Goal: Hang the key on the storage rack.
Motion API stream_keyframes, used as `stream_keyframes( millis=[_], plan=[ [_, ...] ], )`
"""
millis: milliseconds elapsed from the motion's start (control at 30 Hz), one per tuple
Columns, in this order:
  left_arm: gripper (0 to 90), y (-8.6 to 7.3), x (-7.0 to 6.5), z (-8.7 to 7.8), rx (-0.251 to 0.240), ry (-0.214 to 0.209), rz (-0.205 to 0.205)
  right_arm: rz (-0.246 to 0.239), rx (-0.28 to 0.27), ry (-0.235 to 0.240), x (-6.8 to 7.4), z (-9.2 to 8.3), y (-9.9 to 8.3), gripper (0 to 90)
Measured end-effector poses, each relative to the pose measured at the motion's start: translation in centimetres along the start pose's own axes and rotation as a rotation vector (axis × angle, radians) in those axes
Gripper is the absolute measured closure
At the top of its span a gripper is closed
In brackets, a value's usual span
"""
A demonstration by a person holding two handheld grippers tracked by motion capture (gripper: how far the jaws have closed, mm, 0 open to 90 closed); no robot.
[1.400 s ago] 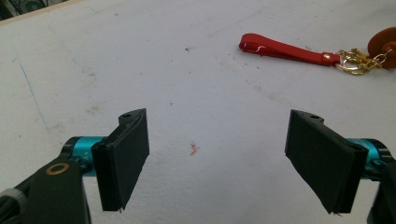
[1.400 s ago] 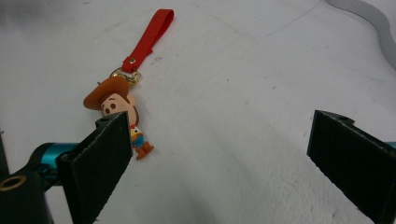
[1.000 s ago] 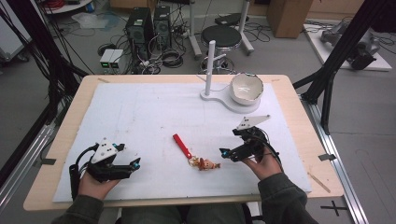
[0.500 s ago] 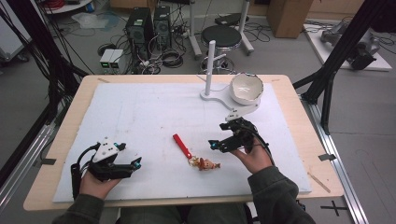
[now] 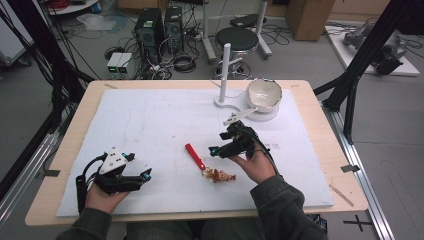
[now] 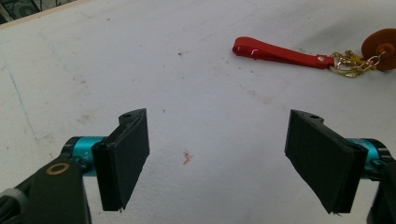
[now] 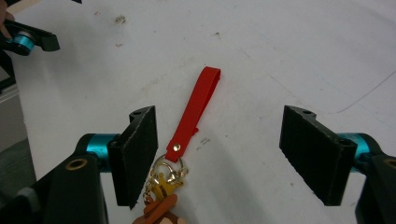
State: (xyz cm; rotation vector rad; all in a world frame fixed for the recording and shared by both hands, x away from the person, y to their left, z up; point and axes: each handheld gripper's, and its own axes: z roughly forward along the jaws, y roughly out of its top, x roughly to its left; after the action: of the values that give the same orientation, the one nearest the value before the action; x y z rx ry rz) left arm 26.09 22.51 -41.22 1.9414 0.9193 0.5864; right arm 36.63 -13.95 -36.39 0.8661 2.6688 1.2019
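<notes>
1. Keychain [image 5: 207, 164] is lying flat on the white mat [image 5: 150, 125], near-centre, between the two grippers but much closer to the right one.
2. Right gripper [image 5: 220, 149] is hovering just beside and above it, jaws spread wide and holding nothing. In the right gripper view the red strap [image 7: 196, 109] is running lengthwise away from the camera, sitting off-centre, close to the left jaw; the gold clasp [image 7: 169, 169] is lying just by that jaw's tip.
3. Judgement: the strap's long axis is lining up with the gripper's approach, so the jaws would be closing across its width; a small sideways shift looks needed to centre it.
4. Left gripper [image 5: 132, 179] is resting well apart at the mat's near-left, jaws also wide and empty; in its view the strap [image 6: 275, 51] is lying crosswise, far ahead.
5. Materials: strap is looking like thin, glossy, flexible plastic or leather, folded in a loop; clasp is metal chain; brown charm [image 5: 220, 176] is small and lumpy. Mat is matte, scuffed.
6. White stand [image 5: 226, 75] and bowl [image 5: 264, 94] are sitting at the far edge.
</notes>
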Motion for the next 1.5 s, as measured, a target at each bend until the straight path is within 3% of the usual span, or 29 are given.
stream_keyframes(
  millis=[267,367,900,1500],
  plan=[
    [22.4,0.0,0.1,0.1,0.001,0.003,0.002,-0.013,0.052,-0.011,0.8,2.2,0.6,37.6],
    [22.4,0.0,0.1,0.1,0.002,0.003,0.002,0.014,0.087,0.004,1.2,3.4,0.8,41.2],
    [22.5,0.0,0.0,0.0,0.001,0.006,0.006,0.025,0.234,-0.009,2.4,7.9,1.0,49.0],
    [22.8,0.0,0.0,0.1,0.001,0.004,0.008,0.02,0.293,-0.07,2.9,9.7,1.1,54.8]
  ],
)
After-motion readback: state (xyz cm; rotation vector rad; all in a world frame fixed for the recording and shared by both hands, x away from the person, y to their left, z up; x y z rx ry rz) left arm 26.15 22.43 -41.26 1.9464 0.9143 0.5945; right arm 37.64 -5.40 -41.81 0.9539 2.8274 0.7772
